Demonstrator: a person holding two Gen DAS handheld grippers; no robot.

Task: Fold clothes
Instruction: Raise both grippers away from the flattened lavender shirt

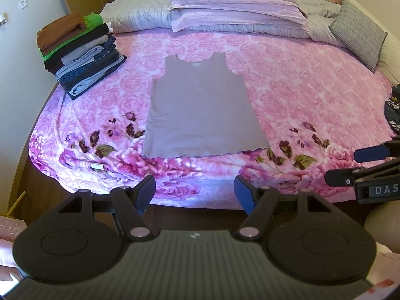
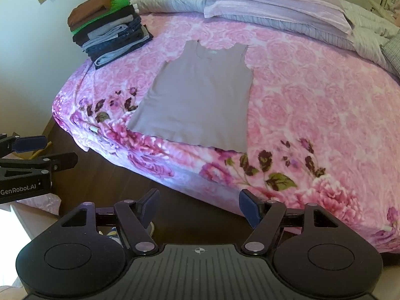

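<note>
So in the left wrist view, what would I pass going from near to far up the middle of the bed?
Left gripper, open → pink floral blanket → grey tank top lying flat → stacked lilac pillows.

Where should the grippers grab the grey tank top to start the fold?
Probably the two hem corners. The tank top lies flat and unfolded on the bedspread, hem at the near bed edge, straps far. Come in low from the near side, left gripper to the left corner, right gripper to the right; both are open and empty.
</note>
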